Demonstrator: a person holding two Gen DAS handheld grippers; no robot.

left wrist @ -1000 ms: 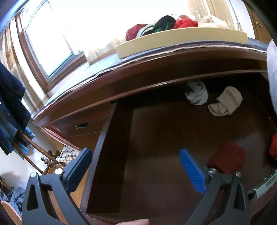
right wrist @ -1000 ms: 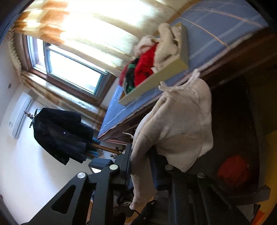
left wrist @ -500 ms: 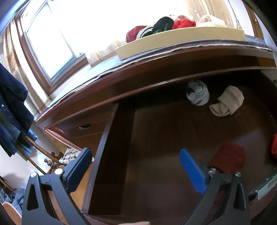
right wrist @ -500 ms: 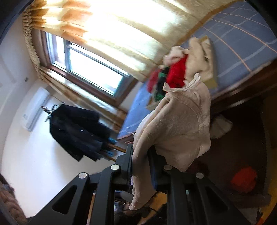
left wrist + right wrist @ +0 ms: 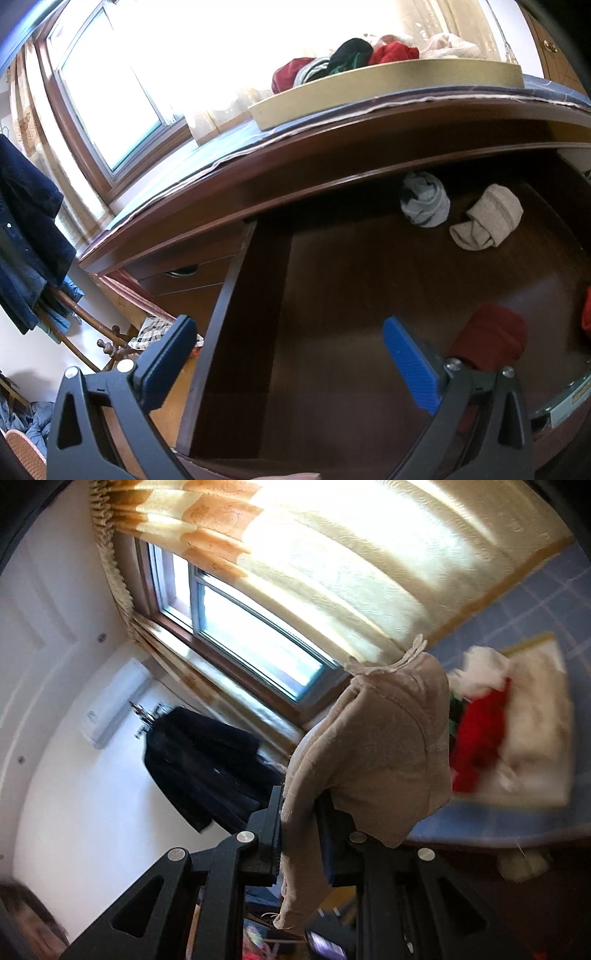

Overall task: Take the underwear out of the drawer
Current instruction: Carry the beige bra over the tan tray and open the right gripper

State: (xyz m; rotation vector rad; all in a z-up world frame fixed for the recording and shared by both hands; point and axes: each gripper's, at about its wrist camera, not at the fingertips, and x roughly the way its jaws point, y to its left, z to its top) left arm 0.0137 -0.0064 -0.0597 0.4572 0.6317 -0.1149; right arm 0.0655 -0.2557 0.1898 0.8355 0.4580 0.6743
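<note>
Beige underwear [image 5: 373, 746]: pinched in the closed right gripper [image 5: 301, 834], now lifted from drawer level to above the dresser-top tray [image 5: 546, 790]. Left gripper [image 5: 288, 365]: fingers spread, empty, unmoved over the open drawer [image 5: 229, 295], where four rolled pieces are still visible.

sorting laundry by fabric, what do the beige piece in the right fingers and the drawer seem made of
Beige underwear: looks like thin soft knit, matte; it drapes limply, with a scalloped trim edge. Possibly cotton or a synthetic blend; the weave is too fine to tell.
Drawer: dark reddish-brown wood or veneer, smooth with a slight sheen.
</note>
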